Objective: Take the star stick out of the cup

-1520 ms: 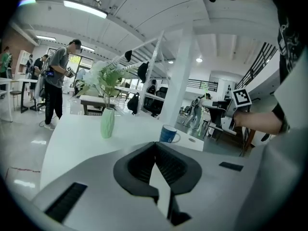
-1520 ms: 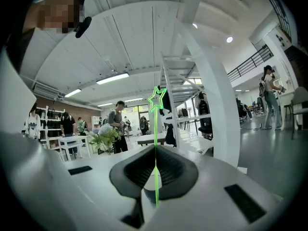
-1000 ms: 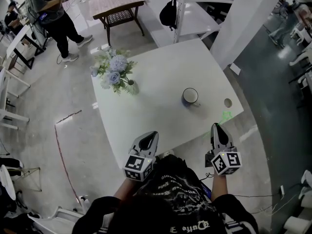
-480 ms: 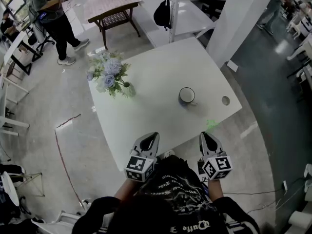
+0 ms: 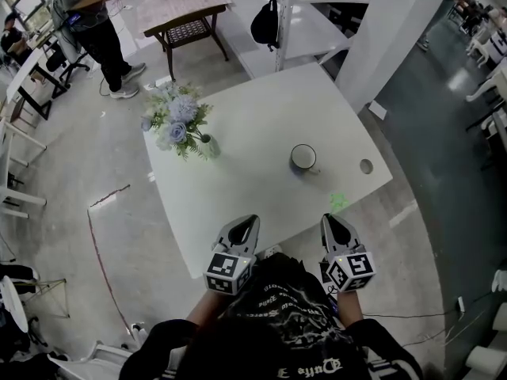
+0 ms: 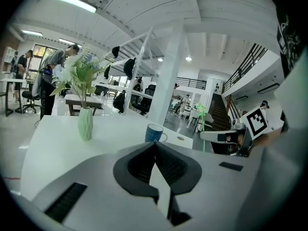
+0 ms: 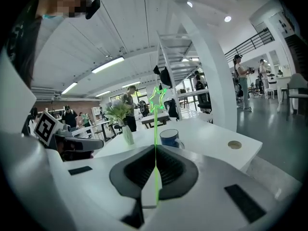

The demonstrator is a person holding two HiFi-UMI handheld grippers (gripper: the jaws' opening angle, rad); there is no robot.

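A blue cup (image 5: pixel 304 158) with a white inside stands on the white table (image 5: pixel 261 109), right of middle. The thin green star stick (image 5: pixel 339 202) is out of the cup, held upright over the table's near edge. My right gripper (image 5: pixel 331 220) is shut on its lower end. In the right gripper view the stick (image 7: pixel 155 129) rises from between the closed jaws of this gripper (image 7: pixel 155 149), with the cup (image 7: pixel 169 137) behind it. My left gripper (image 5: pixel 247 222) is shut and empty at the near edge. The left gripper view shows the cup (image 6: pixel 155 133) and the star stick (image 6: pixel 200 111) beyond that gripper (image 6: pixel 155 145).
A pale green vase of flowers (image 5: pixel 184 121) stands at the table's far left corner. A round cable hole (image 5: pixel 365 166) lies near the right edge. A white pillar (image 5: pixel 396 30) rises beyond the table's far right. A person (image 5: pixel 91 22) stands by a wooden table (image 5: pixel 186 6).
My right gripper has drawn left and back toward my body, carrying the star stick with it. The left gripper has kept still.
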